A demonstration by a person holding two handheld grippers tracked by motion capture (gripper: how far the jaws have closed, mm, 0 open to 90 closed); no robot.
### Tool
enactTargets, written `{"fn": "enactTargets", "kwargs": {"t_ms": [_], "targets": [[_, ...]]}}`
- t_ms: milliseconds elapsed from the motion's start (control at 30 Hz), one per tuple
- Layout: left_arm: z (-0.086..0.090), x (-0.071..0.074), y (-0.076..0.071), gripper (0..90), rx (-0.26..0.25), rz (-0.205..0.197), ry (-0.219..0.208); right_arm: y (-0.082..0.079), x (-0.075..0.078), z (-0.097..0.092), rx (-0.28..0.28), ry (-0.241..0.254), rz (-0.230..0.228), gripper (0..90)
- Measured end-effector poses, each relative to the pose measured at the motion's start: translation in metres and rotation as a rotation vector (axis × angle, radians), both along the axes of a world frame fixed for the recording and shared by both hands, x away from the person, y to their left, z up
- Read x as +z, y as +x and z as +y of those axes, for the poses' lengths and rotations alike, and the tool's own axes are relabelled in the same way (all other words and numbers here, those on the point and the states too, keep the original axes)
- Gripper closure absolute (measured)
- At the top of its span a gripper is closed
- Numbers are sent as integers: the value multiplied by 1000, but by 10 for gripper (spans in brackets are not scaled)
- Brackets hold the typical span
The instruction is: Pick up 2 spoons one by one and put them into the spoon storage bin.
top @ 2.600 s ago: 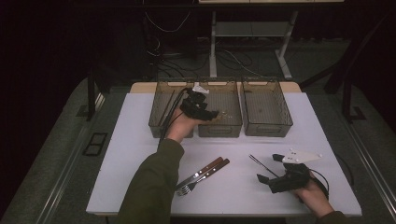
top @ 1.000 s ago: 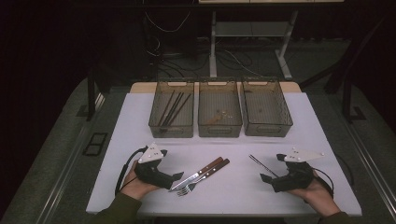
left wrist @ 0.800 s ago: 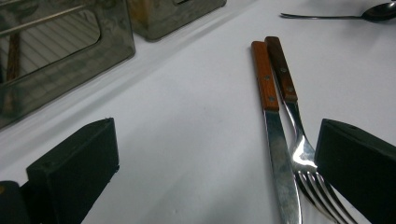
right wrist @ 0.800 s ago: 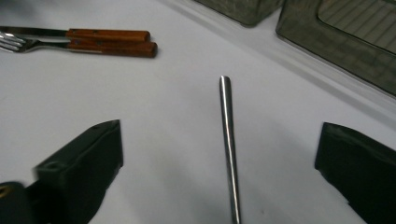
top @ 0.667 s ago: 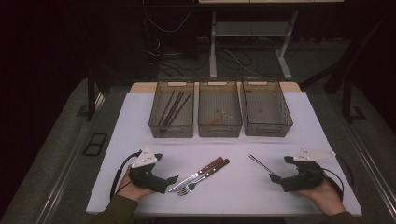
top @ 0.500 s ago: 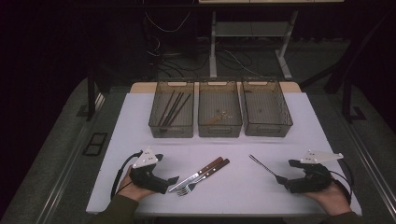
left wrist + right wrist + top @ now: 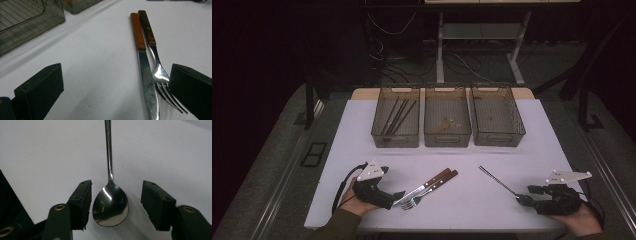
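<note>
White worktop [image 7: 362,130] carries three smoky clear plastic bins [image 7: 447,120] at its far edge. Left gripper [image 7: 398,196], fingers wide, flanks wooden-handled knife [image 7: 143,62] and fork [image 7: 156,67]. Right gripper [image 7: 116,202], closing halfway, brackets shiny steel spoon [image 7: 110,205] without touching

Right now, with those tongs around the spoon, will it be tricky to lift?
Probably a bit. The spoon looks like polished metal, so likely stiff but slippery. It lies flat on the table, and its rounded bowl may slide or rock between the pads.

We see a glossy metal spoon [image 7: 110,206], a wood-handled polished knife [image 7: 143,58] and fork [image 7: 156,63], and smoky translucent plastic bins [image 7: 447,122].
</note>
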State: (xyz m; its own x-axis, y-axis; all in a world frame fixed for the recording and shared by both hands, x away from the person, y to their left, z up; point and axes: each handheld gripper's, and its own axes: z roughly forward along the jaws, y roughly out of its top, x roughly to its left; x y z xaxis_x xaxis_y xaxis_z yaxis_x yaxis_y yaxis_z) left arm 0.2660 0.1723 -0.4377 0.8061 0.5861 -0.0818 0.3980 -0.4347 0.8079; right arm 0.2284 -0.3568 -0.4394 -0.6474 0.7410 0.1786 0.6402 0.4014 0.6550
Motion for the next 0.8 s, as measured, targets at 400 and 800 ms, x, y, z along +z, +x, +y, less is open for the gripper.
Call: {"fn": "enactTargets", "kwargs": {"t_ms": [400, 800], "targets": [[-1, 0, 0, 0, -9, 2, 8, 1, -4, 4, 18, -18, 24, 472], [-1, 0, 0, 0, -13, 0, 12, 0, -4, 5, 29, -24, 23, 525]]}}
